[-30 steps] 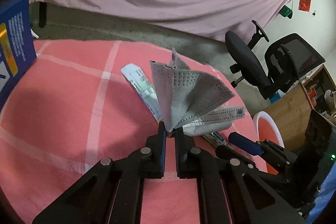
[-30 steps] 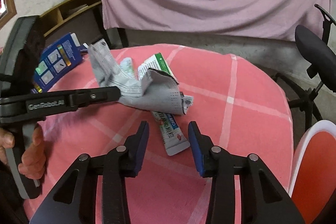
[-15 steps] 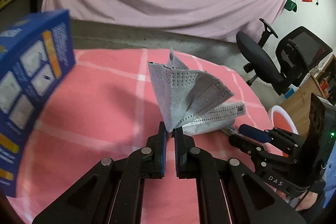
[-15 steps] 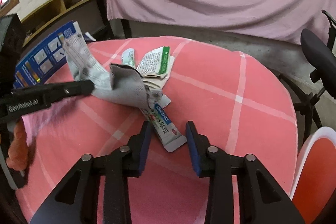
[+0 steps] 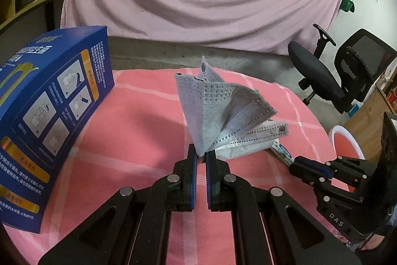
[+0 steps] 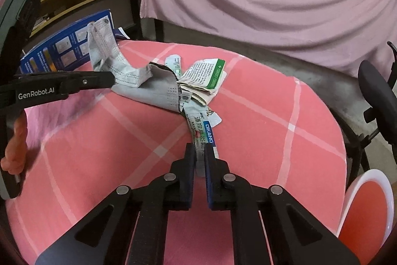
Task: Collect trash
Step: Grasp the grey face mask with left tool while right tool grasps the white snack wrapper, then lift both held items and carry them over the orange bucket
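Observation:
A crumpled grey face mask (image 5: 218,111) fans up from my left gripper (image 5: 201,153), which is shut on its lower corner. In the right wrist view the same mask (image 6: 148,88) hangs from the left gripper (image 6: 111,81) and trails onto the pink checked table (image 6: 273,128). A long white, green and blue printed packet (image 6: 203,128) lies under the mask's end. My right gripper (image 6: 199,148) is closing tight on the packet's near end, pinched between the pads. A folded white-and-green paper wrapper (image 6: 208,76) lies behind the mask.
A tall blue box (image 5: 49,116) stands at the table's left edge, close to the left gripper. A red container with a white rim (image 6: 367,210) sits below the table's right side. Black office chairs (image 5: 317,73) stand beyond it. A hand (image 6: 15,148) holds the left gripper.
The right jaws have closed from wide open onto the packet's near end. The left gripper has carried the mask to the left, towards the blue box, which now looms larger.

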The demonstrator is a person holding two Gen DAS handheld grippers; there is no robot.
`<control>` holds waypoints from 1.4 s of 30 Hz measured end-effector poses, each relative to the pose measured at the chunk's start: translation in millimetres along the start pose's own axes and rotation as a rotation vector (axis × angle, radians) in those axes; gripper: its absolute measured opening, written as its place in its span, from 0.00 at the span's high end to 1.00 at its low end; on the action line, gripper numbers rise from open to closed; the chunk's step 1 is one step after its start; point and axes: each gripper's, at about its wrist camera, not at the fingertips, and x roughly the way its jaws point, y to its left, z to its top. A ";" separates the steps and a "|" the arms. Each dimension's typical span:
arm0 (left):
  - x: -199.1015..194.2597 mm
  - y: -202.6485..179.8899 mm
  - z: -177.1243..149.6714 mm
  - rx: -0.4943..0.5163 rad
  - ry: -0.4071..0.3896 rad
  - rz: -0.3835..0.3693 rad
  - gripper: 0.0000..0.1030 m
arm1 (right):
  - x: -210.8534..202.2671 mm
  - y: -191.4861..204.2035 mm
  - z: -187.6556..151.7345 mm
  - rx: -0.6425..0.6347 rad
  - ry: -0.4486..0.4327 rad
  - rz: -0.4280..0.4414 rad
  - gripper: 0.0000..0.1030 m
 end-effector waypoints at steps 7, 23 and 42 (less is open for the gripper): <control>3.1 -5.8 -2.7 -0.016 0.008 0.035 0.96 | -2.3 -8.5 -0.4 0.047 -0.016 0.010 0.95; 12.8 -7.5 -2.7 -0.033 0.028 0.065 0.96 | 19.1 -17.2 8.3 0.084 0.060 0.045 0.73; -36.9 -37.9 -27.2 0.080 -0.288 0.042 0.96 | -43.9 10.6 -10.7 0.018 -0.222 -0.123 0.84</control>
